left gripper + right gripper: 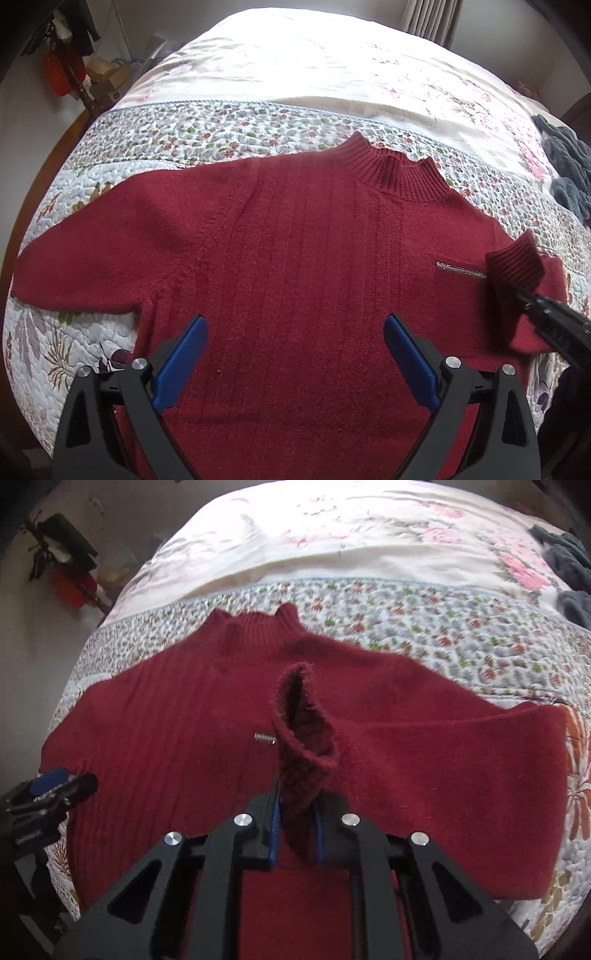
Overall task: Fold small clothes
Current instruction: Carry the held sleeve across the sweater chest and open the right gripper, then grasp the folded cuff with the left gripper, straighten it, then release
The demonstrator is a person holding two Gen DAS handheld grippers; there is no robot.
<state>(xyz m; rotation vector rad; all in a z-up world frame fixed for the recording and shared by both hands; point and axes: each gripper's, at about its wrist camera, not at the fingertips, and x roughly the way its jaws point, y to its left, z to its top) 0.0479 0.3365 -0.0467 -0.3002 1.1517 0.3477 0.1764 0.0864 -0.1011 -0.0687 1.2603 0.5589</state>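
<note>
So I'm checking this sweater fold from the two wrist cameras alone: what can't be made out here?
- Sweater hem: cut off at the bottom edge of both views, behind the gripper bodies.
- Silver trim: its right end is hidden by the lifted cuff; too small to identify.
- Right gripper: its fingers are mostly buried in the cuff.
- Dark cloth: cut off at the right edge.

Right gripper (pixel 295 812) jaws pinch the red sweater's (pixel 166 720) ribbed cuff (pixel 306 738).
</note>
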